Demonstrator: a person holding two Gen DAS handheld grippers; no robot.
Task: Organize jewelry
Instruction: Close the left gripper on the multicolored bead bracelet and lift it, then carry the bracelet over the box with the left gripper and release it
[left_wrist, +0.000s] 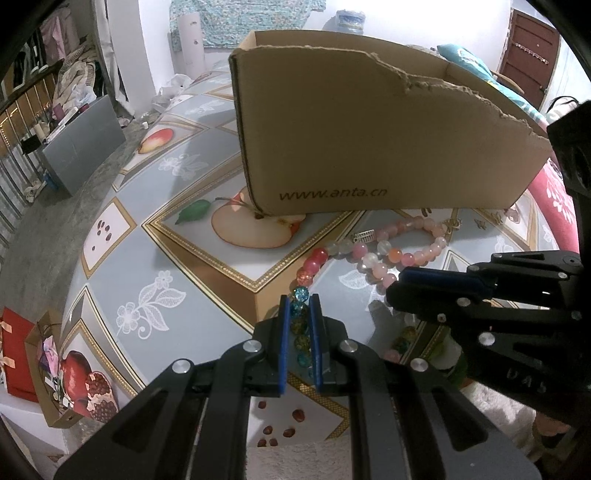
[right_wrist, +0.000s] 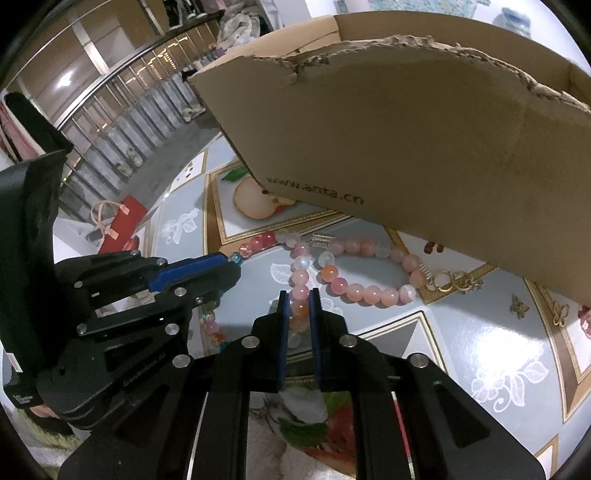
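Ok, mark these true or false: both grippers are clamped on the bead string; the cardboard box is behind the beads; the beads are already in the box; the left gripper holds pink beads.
1. Both grippers are shut on the long string of pink, red and blue-green glass beads. True: left gripper, right gripper.
2. The torn brown cardboard box stands behind the beads. True.
3. The beads lie inside the box. False: they lie on the fruit-patterned tablecloth in front of it.
4. The left gripper holds pink beads. False: it grips blue-green ones; the right grips pink.
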